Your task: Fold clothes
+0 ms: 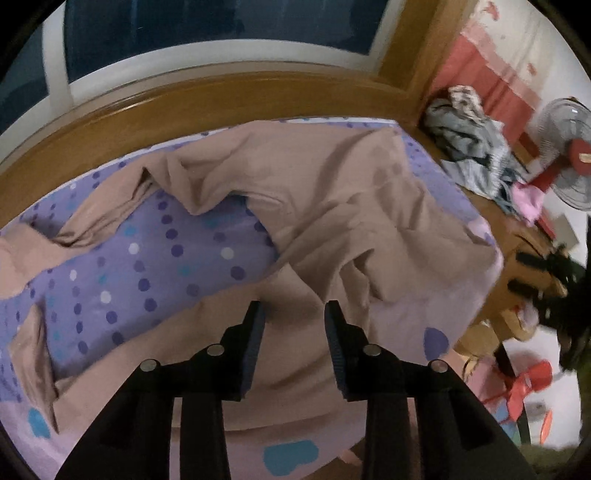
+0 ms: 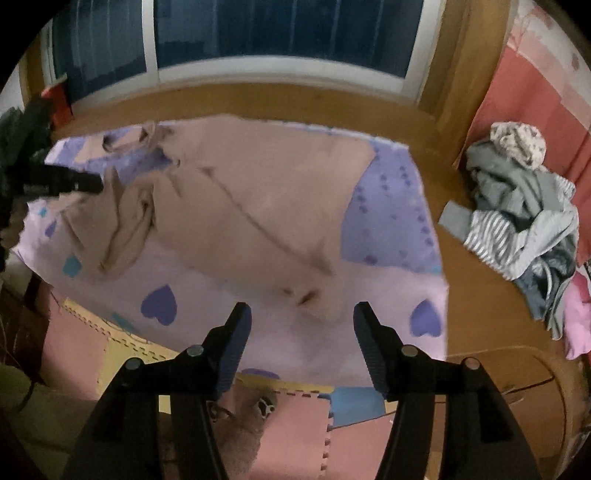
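We're early on: tan garment (image 1: pixel 332 206) lies mid-frame on the purple sheet (image 1: pixel 122 266), rumpled w/ no neat fold, both left gripper (image 1: pixel 294 314) & right gripper (image 2: pixel 302 314) apart, empty; unfolded pile (image 2: pixel 517 214) waits at right.

A garment (image 2: pixel 236 206) lies spread on a sheet (image 2: pixel 388 210) that covers the near and left part of a wooden platform (image 2: pixel 461 295). The garment takes up most of the sheet, reaching from its far edge toward the near edge; one sleeve (image 1: pixel 33 251) trails off to the left. Beyond the platform's far side stands a window (image 2: pixel 280 33). On the bare platform to the right of the sheet, well apart from the garment, sits a heap of clothes (image 2: pixel 517 221), against the far right corner. A fan (image 1: pixel 569 155) stands right of that heap. Below the near edge of the sheet lie floor mats (image 2: pixel 295 432).
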The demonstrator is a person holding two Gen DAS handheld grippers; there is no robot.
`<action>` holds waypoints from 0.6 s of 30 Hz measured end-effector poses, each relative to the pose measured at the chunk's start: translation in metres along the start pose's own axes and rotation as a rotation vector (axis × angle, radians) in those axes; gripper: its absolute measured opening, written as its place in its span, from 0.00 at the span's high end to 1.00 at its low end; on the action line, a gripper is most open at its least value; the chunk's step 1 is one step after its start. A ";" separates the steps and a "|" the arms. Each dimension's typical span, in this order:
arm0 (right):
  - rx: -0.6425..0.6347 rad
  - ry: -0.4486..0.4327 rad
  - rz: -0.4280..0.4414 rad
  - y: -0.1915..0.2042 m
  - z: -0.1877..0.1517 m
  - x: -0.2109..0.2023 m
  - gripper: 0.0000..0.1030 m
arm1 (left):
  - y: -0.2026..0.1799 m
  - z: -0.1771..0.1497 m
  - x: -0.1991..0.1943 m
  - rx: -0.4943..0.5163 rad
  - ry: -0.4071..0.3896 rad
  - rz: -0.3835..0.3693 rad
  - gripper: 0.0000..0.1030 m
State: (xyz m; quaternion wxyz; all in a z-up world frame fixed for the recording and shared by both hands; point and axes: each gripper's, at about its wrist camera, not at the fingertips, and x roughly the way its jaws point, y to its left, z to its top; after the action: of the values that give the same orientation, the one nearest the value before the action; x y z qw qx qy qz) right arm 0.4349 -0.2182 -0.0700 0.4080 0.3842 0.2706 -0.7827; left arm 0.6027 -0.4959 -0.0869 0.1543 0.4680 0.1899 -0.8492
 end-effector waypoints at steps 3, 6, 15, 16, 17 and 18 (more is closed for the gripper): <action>-0.008 0.004 -0.013 0.006 -0.003 0.017 0.44 | -0.001 0.002 0.007 -0.057 0.001 0.035 0.67; -0.011 0.000 -0.010 0.007 0.000 0.028 0.44 | 0.003 0.003 0.014 -0.134 -0.002 0.040 0.67; -0.009 0.005 0.050 -0.014 0.012 0.050 0.44 | 0.010 0.000 0.052 -0.325 0.066 0.124 0.67; -0.013 0.010 0.061 -0.016 0.012 0.053 0.44 | 0.009 -0.001 0.054 -0.334 0.063 0.140 0.67; -0.018 0.015 0.069 -0.016 0.012 0.057 0.44 | 0.009 -0.001 0.054 -0.341 0.057 0.151 0.67; -0.023 0.020 0.077 -0.017 0.012 0.061 0.44 | 0.009 -0.001 0.054 -0.350 0.050 0.157 0.67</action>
State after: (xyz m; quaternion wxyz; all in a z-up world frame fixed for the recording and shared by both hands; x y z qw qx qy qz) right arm 0.3934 -0.2449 -0.1114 0.4394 0.3973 0.2685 -0.7596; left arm 0.5799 -0.5075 -0.1350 0.2945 0.4683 0.3012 -0.7766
